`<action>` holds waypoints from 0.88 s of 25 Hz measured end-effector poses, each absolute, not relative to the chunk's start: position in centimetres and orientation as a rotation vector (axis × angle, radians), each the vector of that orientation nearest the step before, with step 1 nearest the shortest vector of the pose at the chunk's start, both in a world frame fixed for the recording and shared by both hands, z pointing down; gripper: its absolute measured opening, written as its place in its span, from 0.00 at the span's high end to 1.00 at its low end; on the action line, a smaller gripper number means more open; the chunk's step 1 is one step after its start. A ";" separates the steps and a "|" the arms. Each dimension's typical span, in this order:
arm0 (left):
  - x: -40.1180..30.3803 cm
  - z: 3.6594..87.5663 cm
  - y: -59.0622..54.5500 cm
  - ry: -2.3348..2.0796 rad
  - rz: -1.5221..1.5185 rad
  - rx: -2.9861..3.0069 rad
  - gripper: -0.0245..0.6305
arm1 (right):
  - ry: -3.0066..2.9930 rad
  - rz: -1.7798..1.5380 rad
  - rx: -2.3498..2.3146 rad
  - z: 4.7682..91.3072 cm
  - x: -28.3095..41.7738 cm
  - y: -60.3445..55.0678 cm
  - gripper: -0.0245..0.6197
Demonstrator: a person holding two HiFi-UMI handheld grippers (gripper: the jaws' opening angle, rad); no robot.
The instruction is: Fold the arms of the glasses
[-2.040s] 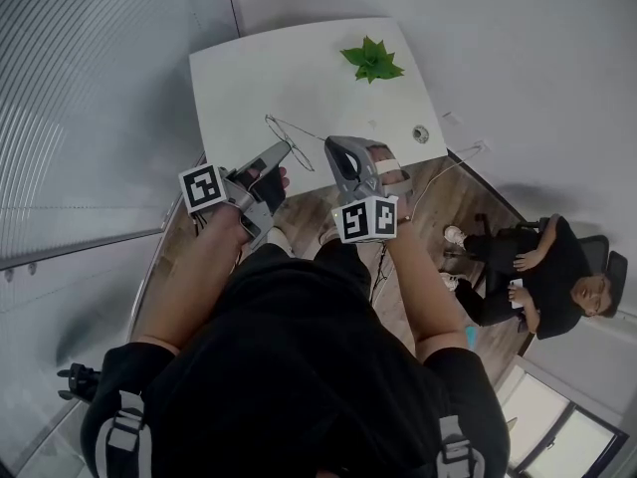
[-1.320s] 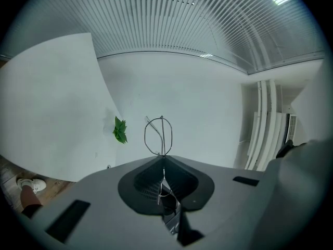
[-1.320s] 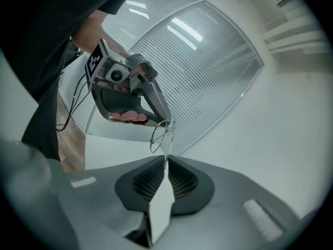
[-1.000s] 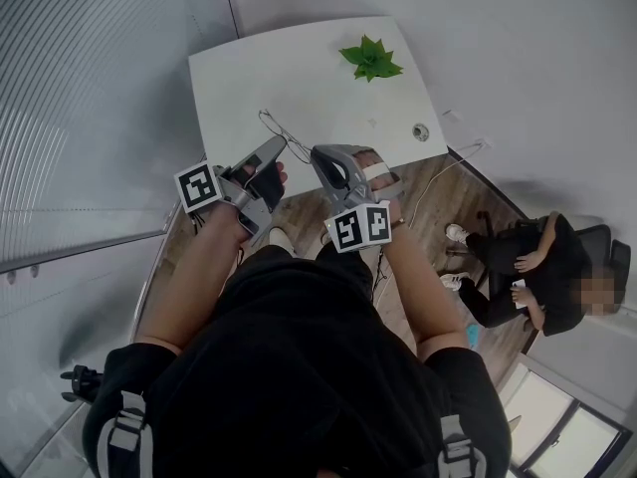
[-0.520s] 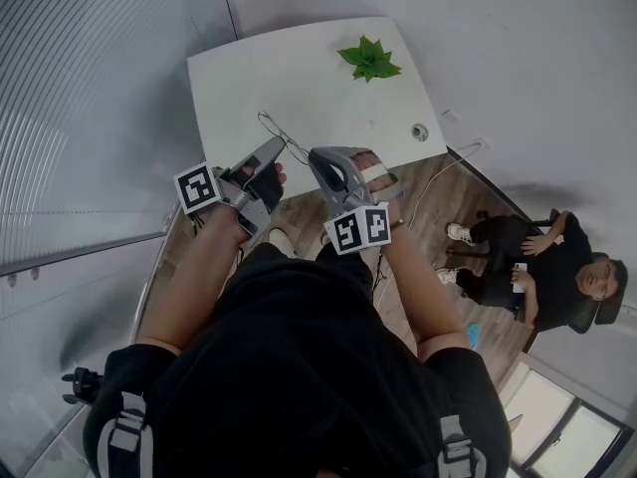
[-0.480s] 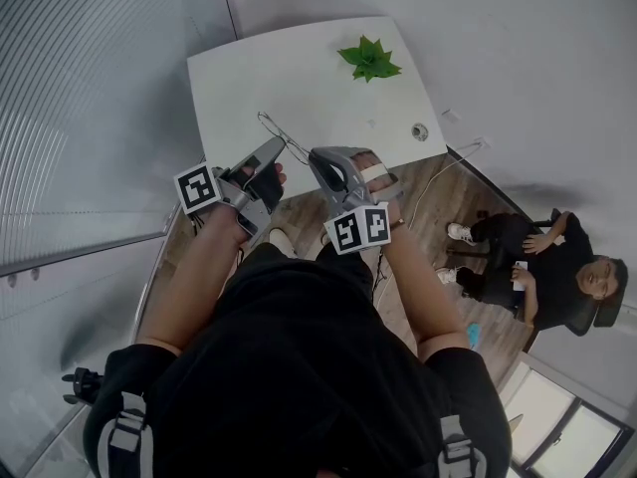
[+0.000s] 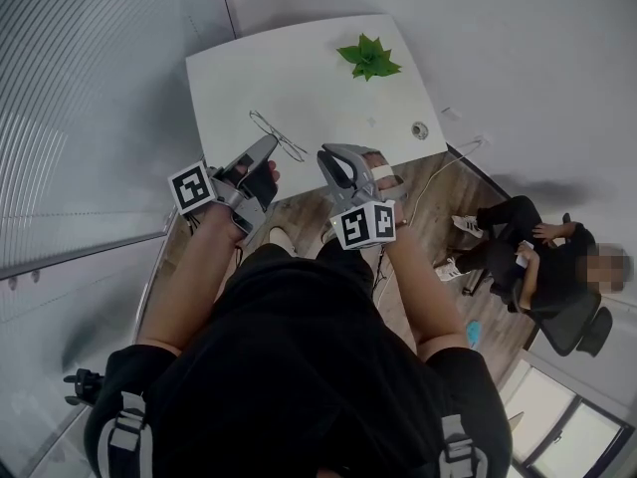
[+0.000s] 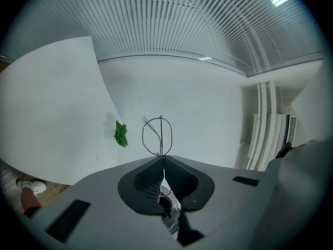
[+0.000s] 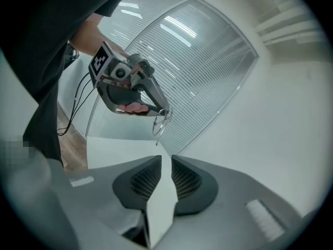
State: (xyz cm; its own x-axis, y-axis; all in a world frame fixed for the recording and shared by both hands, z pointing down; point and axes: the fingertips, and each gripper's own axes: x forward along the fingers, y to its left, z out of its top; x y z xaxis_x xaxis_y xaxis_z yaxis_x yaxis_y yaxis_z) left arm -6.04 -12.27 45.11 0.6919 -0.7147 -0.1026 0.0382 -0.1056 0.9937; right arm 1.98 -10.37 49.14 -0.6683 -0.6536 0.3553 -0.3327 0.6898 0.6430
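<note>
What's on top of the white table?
A green plant and a small round fitting sit on the table. The glasses hang over it, pinched in the left tool. That tool covers part of its near edge.

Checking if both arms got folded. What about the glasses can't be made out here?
Head view: glasses too small and thin; arm positions unreadable.
Left gripper view: the shut left claw hides the pinched part.
Right gripper view: glasses tiny, hinges indistinct.
</note>
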 end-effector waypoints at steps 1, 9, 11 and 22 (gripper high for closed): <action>-6.1 45.2 -12.3 -0.576 -0.696 1.561 0.94 | -2.335 -0.702 0.775 49.1 2.3 -10.6 0.85; -6.5 45.7 -12.1 -0.595 -0.688 1.568 0.94 | -2.461 -0.518 0.891 47.9 3.4 -11.1 0.86; -5.9 46.0 -11.9 -0.603 -0.685 1.575 0.94 | -2.521 -0.447 0.916 47.6 3.8 -10.9 0.86; -5.0 45.5 -11.7 -0.600 -0.670 1.596 0.94 | -2.783 -0.053 1.092 43.7 4.8 -11.6 0.93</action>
State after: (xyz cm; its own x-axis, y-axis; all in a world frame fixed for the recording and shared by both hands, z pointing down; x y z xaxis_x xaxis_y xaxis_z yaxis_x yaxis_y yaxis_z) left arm -5.04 -11.70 45.49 0.6969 -0.7122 -0.0843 -0.0060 -0.1234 0.9923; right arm 4.79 -11.56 43.71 -0.7233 -0.6787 0.1273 -0.6734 0.7341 0.0877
